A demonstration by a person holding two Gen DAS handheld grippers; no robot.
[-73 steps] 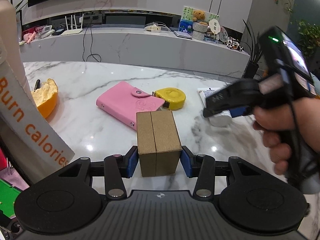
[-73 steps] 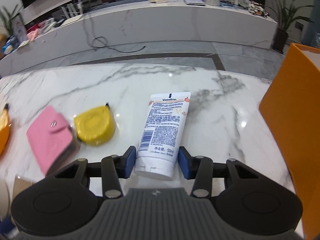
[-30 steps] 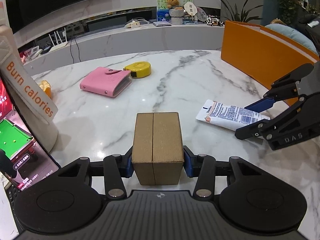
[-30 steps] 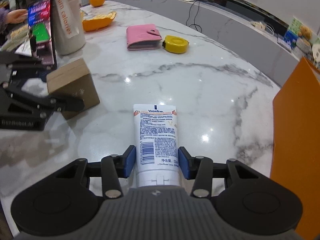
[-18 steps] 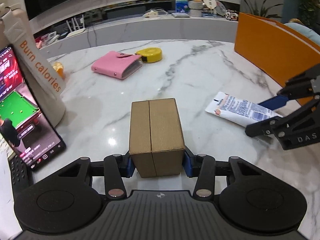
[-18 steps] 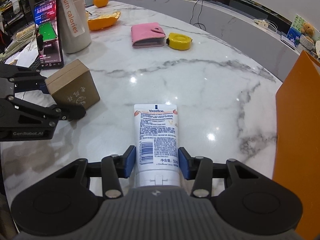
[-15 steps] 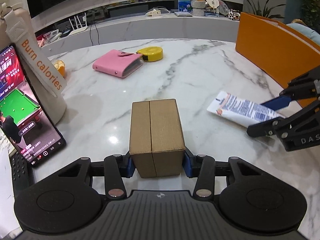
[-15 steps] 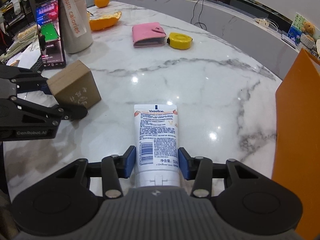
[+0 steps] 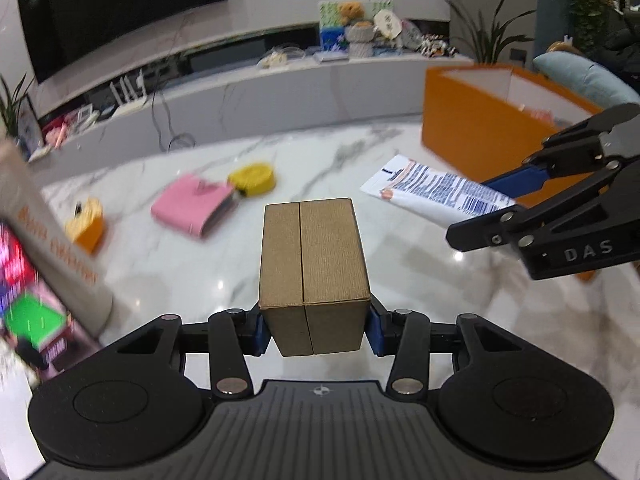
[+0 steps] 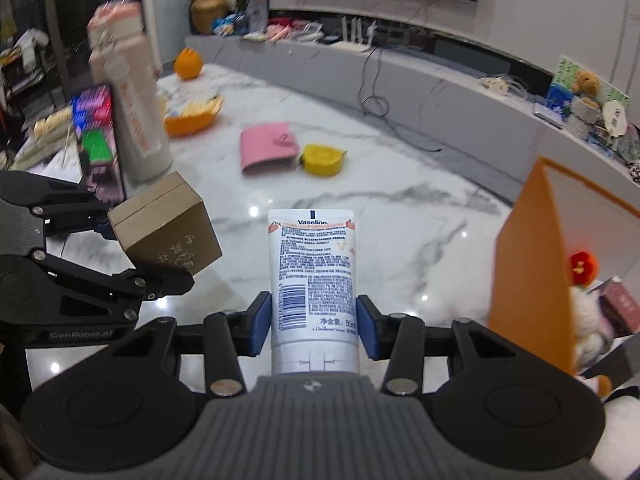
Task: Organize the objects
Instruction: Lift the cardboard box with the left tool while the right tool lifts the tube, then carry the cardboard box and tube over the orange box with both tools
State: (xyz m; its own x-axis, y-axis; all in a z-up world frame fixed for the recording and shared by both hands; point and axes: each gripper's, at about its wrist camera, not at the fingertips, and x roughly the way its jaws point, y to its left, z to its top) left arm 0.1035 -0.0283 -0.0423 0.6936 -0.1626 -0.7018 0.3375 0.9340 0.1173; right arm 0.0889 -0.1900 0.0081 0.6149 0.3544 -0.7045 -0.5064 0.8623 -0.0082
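The left gripper (image 9: 314,330) is clamped on a brown cardboard box (image 9: 314,264), its blue pads pressing the box's two sides near the end closest to the camera. The box is held above the marble table (image 9: 400,264); its long axis runs straight away from the camera, with a seam down the middle of its top face. The box hides the table just beyond the fingers.

The right gripper (image 10: 314,326) is closed tight on a white lotion tube (image 10: 312,276). The pads squeeze it near the cap end, and the cap is partly hidden behind the gripper body. The tube points away from the camera, flat crimped end farthest, printed label up. It too is off the table.

From the right wrist view, the box in the left gripper hangs to the left, tilted, with printed characters on one face.

Farther out on the table lie a pink wallet (image 10: 270,147) and a yellow tape measure (image 10: 322,159), just beside each other, both blurred. To the left stands a tall pale bottle (image 10: 132,108) with orange lettering too smeared to read, a lit phone (image 10: 96,140) propped beside it. An orange box (image 10: 528,272) stands open at the right, cut off by the frame edge; its contents are hard to make out.
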